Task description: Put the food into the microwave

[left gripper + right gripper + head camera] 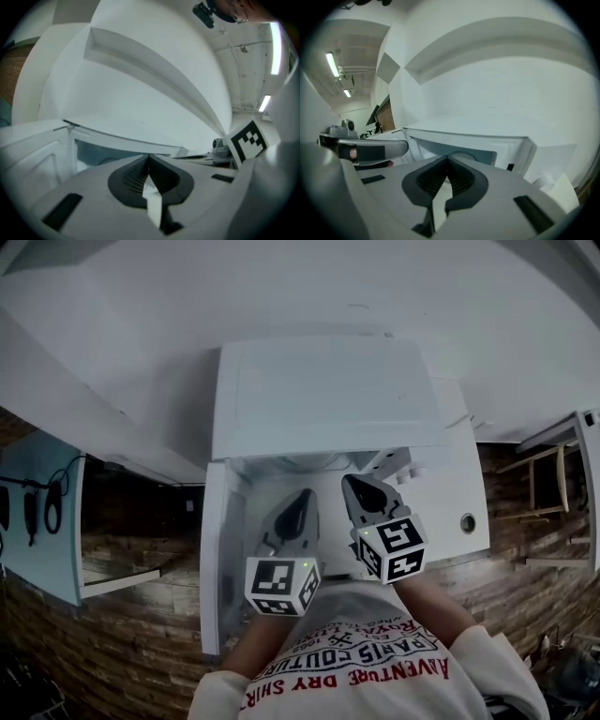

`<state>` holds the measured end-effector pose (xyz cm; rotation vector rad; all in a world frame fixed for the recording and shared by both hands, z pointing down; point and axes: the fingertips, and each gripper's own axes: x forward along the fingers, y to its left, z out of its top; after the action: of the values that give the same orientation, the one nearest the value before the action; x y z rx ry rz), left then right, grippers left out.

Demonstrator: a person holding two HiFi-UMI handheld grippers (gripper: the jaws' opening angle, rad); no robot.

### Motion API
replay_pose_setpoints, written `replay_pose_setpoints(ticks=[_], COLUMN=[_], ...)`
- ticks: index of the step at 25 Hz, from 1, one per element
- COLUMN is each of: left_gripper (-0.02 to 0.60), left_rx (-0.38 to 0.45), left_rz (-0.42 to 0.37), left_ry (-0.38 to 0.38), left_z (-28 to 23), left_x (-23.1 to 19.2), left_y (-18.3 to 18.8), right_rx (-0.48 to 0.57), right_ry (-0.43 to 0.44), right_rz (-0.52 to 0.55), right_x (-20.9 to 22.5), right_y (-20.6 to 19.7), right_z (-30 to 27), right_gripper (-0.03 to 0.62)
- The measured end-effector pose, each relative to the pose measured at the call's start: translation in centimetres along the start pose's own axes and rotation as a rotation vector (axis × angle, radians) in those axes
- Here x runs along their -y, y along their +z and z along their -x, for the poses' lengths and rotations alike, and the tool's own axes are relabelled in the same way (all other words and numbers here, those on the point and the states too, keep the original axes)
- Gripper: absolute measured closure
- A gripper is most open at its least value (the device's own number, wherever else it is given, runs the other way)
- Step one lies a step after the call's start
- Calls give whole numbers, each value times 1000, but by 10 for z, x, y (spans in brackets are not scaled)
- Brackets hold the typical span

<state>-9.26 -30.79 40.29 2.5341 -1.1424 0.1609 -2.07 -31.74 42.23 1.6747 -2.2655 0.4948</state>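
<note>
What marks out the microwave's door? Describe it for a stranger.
Start at the white microwave in the middle of the head view. Its door is the narrow white panel swung open on its left side, just left of the left gripper. It alone stands on edge, jutting forward.

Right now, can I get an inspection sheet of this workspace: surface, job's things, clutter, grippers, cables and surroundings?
Surface: white counter with a round hole.
Job's things: microwave, its door swung open to the left; food cannot be made out.
Clutter: nothing seen.
Grippers: left gripper and right gripper both shut and empty, in front of the opening.
Cables: dark cords hanging on a blue panel at left.
Surroundings: wooden boards below; wooden frame at right.
</note>
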Motion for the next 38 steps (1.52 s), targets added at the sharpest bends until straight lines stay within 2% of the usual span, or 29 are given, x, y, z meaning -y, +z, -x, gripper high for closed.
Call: replay_pose_setpoints(ticks=[5,9,15,25,38], left_gripper=[575,575,575,575,575], left_rx=[68,98,127,121,86], left_rz=[-106,-123,-156,-166,-168], left_ry=[23,41,58,76,57], left_z=[8,16,19,20,21], left_x=[14,23,32,38,45], left_y=[23,33,46,43,31], right_rx=[102,151,203,225,201], right_ry=[10,15,22,43,98], right_rz=[24,57,52,23,-9], right_x=[0,1,7,12,1], right_y=[25,38,45,42,35], right_z=[30,53,68,78,75], right_gripper=[583,583,583,583,583])
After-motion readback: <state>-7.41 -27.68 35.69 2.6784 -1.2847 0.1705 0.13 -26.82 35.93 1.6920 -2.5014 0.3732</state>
